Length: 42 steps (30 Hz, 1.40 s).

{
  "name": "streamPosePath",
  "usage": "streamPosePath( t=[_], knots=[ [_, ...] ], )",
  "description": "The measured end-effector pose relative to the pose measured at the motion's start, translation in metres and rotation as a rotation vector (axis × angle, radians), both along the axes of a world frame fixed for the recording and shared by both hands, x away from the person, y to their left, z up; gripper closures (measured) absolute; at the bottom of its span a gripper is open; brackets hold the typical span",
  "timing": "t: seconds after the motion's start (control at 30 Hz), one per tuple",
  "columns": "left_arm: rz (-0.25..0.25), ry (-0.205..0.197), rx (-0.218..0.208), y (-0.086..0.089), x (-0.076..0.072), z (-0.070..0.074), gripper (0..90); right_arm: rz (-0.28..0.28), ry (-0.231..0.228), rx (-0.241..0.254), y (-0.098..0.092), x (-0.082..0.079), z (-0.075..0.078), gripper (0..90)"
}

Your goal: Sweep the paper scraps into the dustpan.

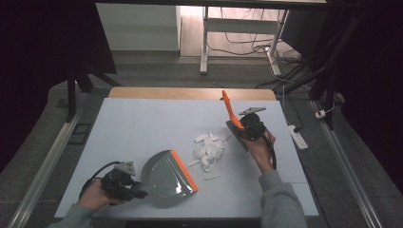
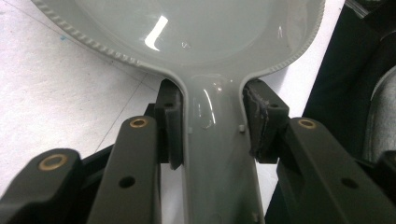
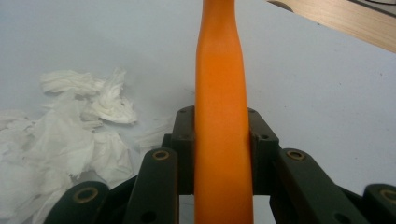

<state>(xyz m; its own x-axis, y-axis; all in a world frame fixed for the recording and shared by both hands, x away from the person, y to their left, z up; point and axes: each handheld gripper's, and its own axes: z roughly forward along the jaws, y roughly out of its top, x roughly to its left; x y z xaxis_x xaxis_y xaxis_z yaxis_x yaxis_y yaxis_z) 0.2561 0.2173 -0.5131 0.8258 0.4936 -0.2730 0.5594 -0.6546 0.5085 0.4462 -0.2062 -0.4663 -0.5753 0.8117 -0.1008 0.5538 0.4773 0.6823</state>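
While the left hand-held gripper clamps the dustpan handle, the right grips the brush handle.

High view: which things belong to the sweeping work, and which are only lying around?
In use:
- grey plastic dustpan with orange lip, in left gripper
- orange-handled brush, in right gripper
- white torn paper scraps

Lying about:
- white power strip on the floor
- floor cables
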Motion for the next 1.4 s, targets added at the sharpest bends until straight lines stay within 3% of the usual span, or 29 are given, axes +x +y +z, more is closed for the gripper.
streamPosePath(
  t=[0.3, 0.73, 1.0, 1.4],
  knots=[
    [0.001, 0.007, -0.002, 0.000, 0.001, -0.001, 61.3, 0.010, 0.014, -0.016, 0.008, 0.008, -0.005, 70.3],
    [0.006, 0.011, -0.006, -0.001, 0.001, -0.001, 61.3, 0.091, 0.022, -0.055, 0.038, 0.006, -0.008, 70.3],
    [0.005, 0.011, -0.007, -0.001, 0.002, -0.001, 61.3, 0.116, 0.025, -0.066, 0.044, 0.005, -0.010, 70.3],
    [0.006, 0.011, -0.005, -0.002, 0.002, -0.001, 61.3, 0.219, 0.024, -0.087, 0.070, 0.000, -0.012, 70.3]
  ],
)
